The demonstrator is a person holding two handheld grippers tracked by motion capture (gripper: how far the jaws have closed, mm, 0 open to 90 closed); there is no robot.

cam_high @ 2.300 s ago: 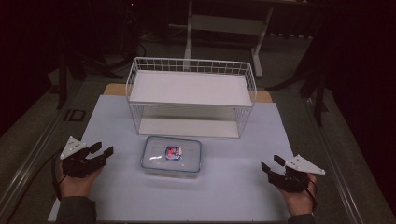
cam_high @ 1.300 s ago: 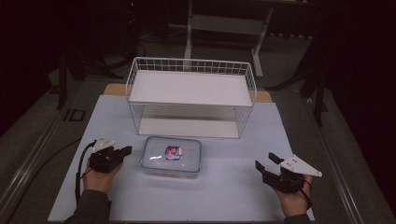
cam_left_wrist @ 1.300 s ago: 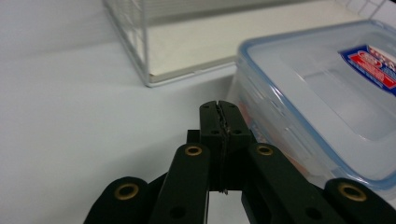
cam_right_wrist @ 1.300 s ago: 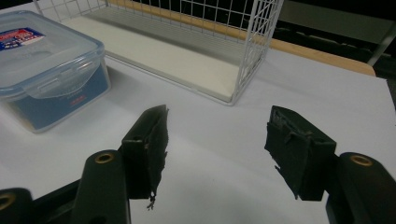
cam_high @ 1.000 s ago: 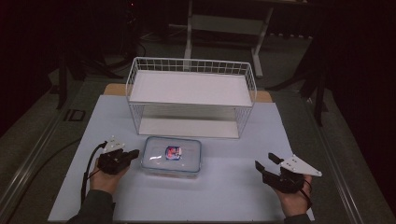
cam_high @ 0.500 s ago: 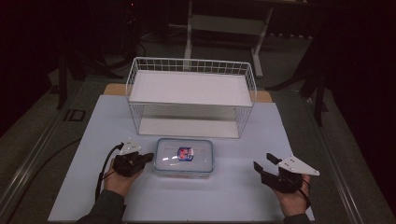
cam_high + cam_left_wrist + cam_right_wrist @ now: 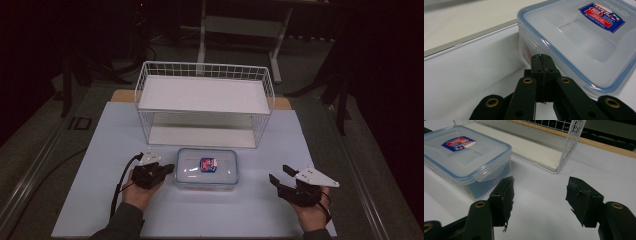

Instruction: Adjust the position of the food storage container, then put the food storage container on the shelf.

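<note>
Pushed rightward since before, one clear lidded container point(image 7: 207, 168) with a red-blue label now sits at lower centre of the white table point(image 7: 90, 150). Touching its left side, the left gripper point(image 7: 169, 169) is fully closed, empty. One wire rack point(image 7: 205, 107) stands behind. At lower right, the right gripper point(image 7: 278, 175) stays half-open, empty.

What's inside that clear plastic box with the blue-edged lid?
The plastic box is shut under its lid. The cloudy wall shows a reddish blur in the left gripper view and a dark shape in the right gripper view; neither can be identified. The lid's sticker covers part.
</note>
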